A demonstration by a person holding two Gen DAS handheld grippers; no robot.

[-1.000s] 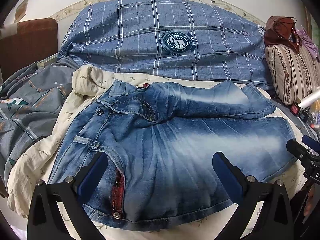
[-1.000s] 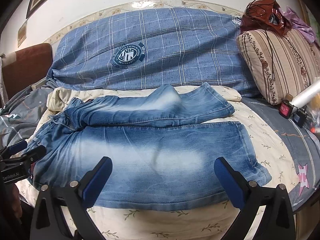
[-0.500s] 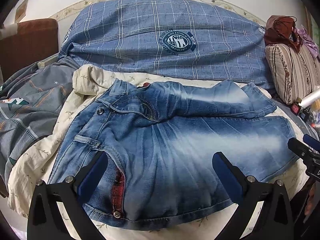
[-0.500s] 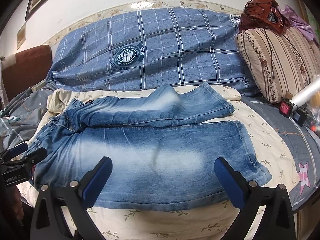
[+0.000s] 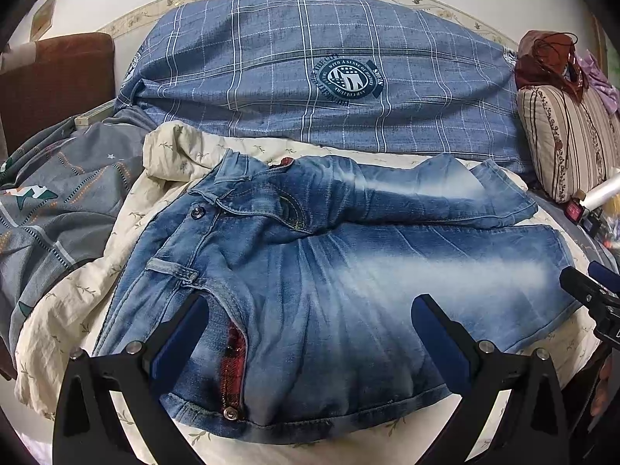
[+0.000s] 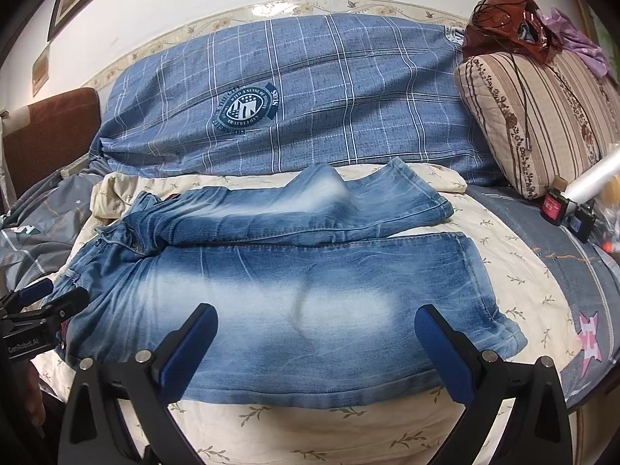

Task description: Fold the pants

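Faded blue jeans (image 5: pixel 348 279) lie spread on a cream floral sheet (image 5: pixel 89 290), waist to the left, both legs running right, the far leg slightly rumpled. They also show in the right wrist view (image 6: pixel 294 302). My left gripper (image 5: pixel 310 333) is open and empty, hovering over the waist and near hip. My right gripper (image 6: pixel 316 343) is open and empty, hovering over the near leg around the knee. The left gripper shows at the left edge of the right wrist view (image 6: pixel 50 302), and the right gripper shows at the right edge of the left wrist view (image 5: pixel 589 283).
A large blue plaid pillow (image 5: pixel 329 73) lies behind the jeans. A striped cushion (image 6: pixel 542 116) with a brown bag (image 6: pixel 503 19) on top stands at the right. A grey quilt (image 5: pixel 50 209) is bunched at the left. Small items (image 6: pixel 569 209) lie at the right bed edge.
Both views have shifted very slightly; the jeans lie unchanged and both grippers stay open.
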